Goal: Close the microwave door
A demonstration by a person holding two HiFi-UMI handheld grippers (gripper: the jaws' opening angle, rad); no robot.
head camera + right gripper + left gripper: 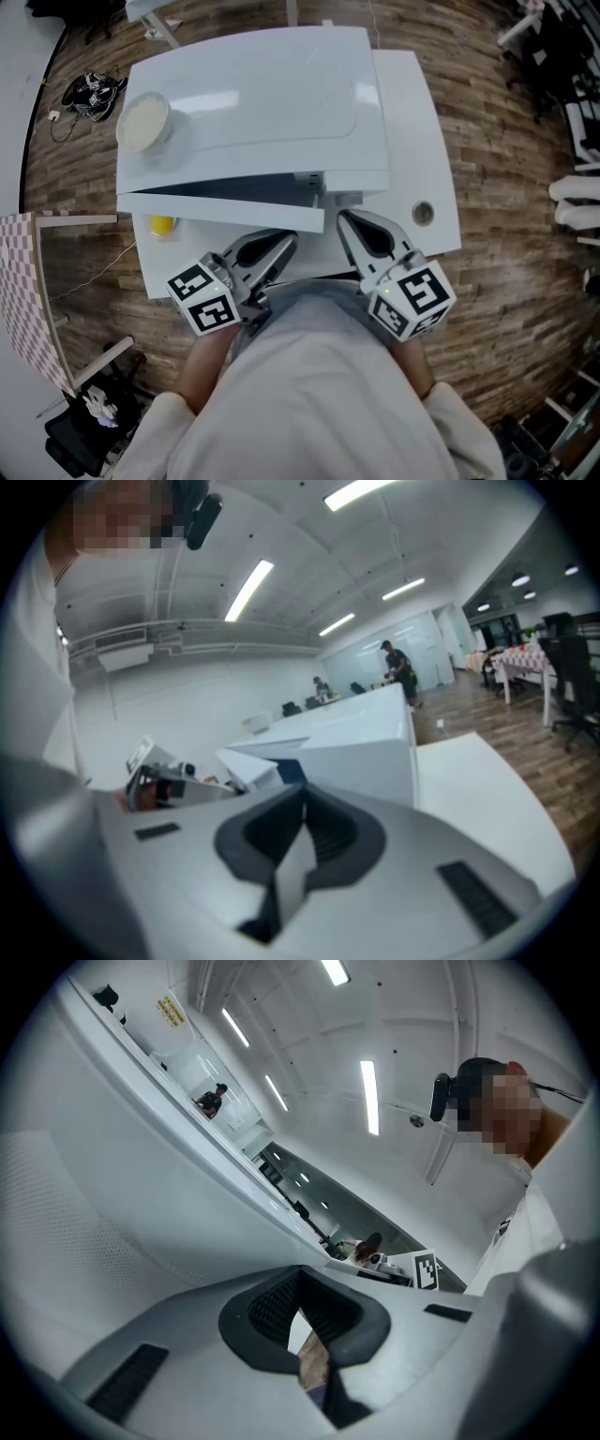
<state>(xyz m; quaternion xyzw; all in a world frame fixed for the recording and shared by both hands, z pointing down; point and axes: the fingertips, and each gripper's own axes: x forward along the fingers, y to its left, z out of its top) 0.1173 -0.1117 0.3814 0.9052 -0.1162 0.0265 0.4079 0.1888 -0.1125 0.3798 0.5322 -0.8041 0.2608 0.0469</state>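
Note:
A white microwave [262, 103] stands on a white table [412, 122]. Its door [220, 208] hangs ajar, angled out from the front towards me. My left gripper [286, 242] is shut and empty, its tip just below the door's free right end; in the left gripper view the left gripper [300, 1277] points up along the door's white face [131, 1194]. My right gripper [345, 222] is shut and empty too, just right of the door's free edge. In the right gripper view the right gripper [302, 801] faces the microwave [361, 747].
A round white bowl [143, 122] sits on the microwave's top left corner. A small yellow thing [161, 225] lies on the table under the door's left end. The table has a cable hole [423, 213] at the right. A checked panel [28, 291] stands on the floor to the left.

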